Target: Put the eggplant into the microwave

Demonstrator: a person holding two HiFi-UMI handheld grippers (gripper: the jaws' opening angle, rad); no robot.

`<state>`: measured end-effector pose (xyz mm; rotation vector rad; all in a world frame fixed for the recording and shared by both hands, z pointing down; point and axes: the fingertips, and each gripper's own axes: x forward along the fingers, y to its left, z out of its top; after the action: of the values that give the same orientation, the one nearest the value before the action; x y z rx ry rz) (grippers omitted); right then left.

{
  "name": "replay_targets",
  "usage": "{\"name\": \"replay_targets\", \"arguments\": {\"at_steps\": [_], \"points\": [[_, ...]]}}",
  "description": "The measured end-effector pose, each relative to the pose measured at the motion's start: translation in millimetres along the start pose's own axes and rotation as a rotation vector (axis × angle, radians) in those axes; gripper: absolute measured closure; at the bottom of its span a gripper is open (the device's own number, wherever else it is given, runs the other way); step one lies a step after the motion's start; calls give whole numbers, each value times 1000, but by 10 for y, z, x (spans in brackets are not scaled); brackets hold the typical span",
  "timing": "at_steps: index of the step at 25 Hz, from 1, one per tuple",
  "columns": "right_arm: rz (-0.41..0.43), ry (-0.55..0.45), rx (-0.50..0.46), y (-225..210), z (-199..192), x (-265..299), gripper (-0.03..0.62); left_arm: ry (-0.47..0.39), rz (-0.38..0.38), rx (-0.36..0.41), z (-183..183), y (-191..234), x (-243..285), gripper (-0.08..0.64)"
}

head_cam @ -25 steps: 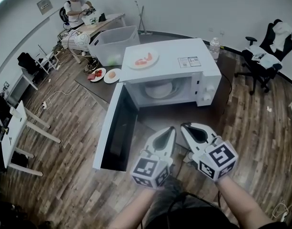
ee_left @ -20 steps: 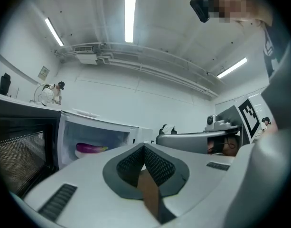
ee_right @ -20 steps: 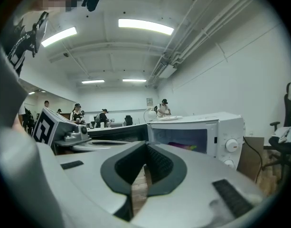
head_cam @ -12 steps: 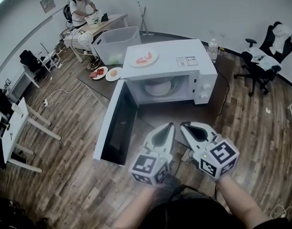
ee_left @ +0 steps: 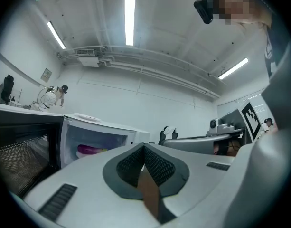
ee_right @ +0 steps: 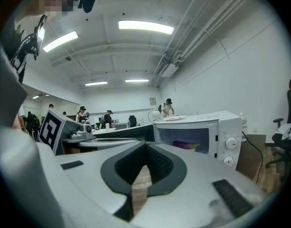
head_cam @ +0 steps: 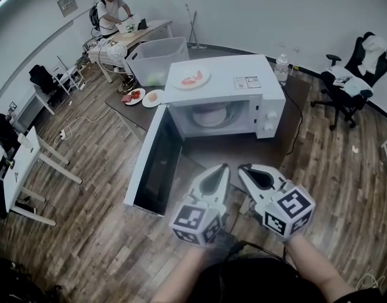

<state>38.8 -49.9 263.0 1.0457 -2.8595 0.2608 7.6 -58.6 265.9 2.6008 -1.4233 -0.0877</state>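
Both grippers hovered side by side at the near edge of the scene, pointing roughly level toward the microwave [head_cam: 244, 84]. In their own views, the left gripper [head_cam: 224, 167] had its jaws pressed together with nothing between them, and the right gripper [head_cam: 242, 168] was closed and empty as well.

The eggplant [ee_right: 187, 145], a purple shape with a green end, lay inside the microwave's lit chamber, apparently on the pale plate [head_cam: 211, 116] there. The door [head_cam: 156, 163] stood swung wide open to the left, its free edge reaching toward the near side, just left of the left gripper.

Judged from this, placing was done and both tools were clear of the opening. What seemed left, if anything, was shutting the door. That would call for the left gripper to get behind the door's free edge and push it round to the right until it met the microwave's front, with the right gripper kept out of its path.
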Motion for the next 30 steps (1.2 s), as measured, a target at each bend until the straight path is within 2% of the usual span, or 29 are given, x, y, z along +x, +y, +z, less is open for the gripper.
{"name": "replay_targets", "arguments": {"at_steps": [11,30], "points": [[13,-1,0,104,-47,-110,592,-2,22,18,-12,-91,-116,557],[8,12,30,202,-234,-299,592,19,52,-23,-235,-208,-340,557]]}}
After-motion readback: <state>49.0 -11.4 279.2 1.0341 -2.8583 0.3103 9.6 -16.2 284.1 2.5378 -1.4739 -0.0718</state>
